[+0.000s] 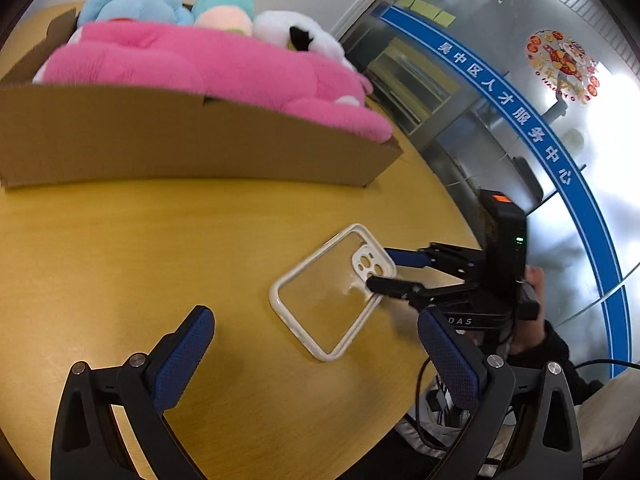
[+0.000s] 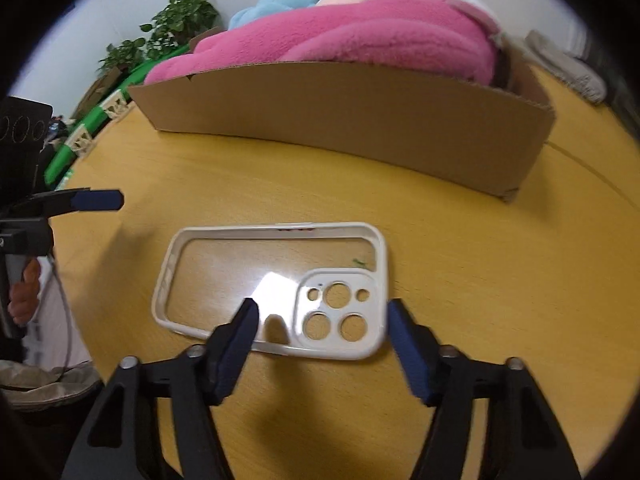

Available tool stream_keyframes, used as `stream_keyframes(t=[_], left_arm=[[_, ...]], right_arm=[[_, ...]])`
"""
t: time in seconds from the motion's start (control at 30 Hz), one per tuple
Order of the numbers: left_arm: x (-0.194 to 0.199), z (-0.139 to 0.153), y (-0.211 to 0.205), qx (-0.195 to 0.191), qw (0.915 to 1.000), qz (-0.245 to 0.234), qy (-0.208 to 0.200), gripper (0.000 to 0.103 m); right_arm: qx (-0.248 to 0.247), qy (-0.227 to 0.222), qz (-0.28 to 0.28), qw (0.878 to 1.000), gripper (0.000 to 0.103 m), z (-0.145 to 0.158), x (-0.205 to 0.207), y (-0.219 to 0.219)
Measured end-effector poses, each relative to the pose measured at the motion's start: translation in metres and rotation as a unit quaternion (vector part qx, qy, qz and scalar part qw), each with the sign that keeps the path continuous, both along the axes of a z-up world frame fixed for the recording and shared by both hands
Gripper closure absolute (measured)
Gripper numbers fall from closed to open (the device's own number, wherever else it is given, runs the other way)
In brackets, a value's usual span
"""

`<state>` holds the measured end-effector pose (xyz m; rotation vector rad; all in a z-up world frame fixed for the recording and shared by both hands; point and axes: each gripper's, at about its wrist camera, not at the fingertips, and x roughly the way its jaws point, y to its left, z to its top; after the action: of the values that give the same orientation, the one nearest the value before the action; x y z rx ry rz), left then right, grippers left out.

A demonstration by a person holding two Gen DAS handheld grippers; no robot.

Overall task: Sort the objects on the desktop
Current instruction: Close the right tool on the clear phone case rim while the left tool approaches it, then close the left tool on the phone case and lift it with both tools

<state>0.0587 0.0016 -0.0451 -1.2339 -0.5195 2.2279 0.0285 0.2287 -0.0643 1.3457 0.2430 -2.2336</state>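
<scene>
My right gripper (image 2: pixel 320 320) straddles the camera end of the clear phone case (image 2: pixel 276 280), jaws half-open, pads not pressing. Left gripper (image 1: pixel 316 356) gapes wide, empty. Case lies mid-table (image 2: pixel 480 280), near the cardboard box (image 2: pixel 360 120). Risk: thin rim slips.

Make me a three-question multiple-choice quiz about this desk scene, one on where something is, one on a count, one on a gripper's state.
1. Where does the phone case lie?
A. in the cardboard box
B. on the wooden table
C. on the pink plush toy

2. How many large round holes are in its camera cutout?
A. one
B. three
C. five

3. How is the left gripper?
A. open and empty
B. shut on the case
C. shut on a toy

Answers: 1 B, it lies flat on the bare wood; 2 B, three large holes show; 3 A, its fingers stand wide apart.
</scene>
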Motion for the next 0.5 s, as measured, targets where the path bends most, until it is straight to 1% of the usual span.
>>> stream_keyframes(t=[0.03,0.07,0.1,0.13,0.3,0.4,0.5], left_arm=[[0.000,-0.003,0.000,-0.001,1.0000,0.002,-0.003,0.000],[0.000,-0.006,-0.001,-0.002,1.0000,0.005,-0.005,0.001],[0.001,-0.008,-0.003,0.000,0.9999,0.008,-0.008,0.001],[0.001,-0.010,-0.005,0.001,0.9999,0.011,-0.010,0.001],[0.004,-0.016,-0.008,-0.009,0.9996,0.022,-0.017,0.002],[0.006,-0.019,-0.011,-0.019,0.9993,0.027,-0.018,0.003],[0.010,-0.019,-0.017,-0.021,0.9990,0.036,-0.017,0.004]], right_arm=[[0.005,0.005,-0.010,1.000,0.067,0.001,0.006,-0.001],[0.001,0.005,-0.020,1.000,0.078,0.001,0.011,-0.001],[-0.005,0.004,-0.026,1.000,0.082,0.001,0.014,0.000],[-0.010,0.003,-0.031,0.999,0.082,0.000,0.018,-0.001],[-0.035,-0.003,-0.051,0.998,0.092,-0.001,0.041,-0.011],[-0.052,-0.016,-0.062,0.997,0.092,-0.002,0.056,-0.017],[-0.058,-0.025,-0.052,0.997,0.092,-0.004,0.071,-0.025]])
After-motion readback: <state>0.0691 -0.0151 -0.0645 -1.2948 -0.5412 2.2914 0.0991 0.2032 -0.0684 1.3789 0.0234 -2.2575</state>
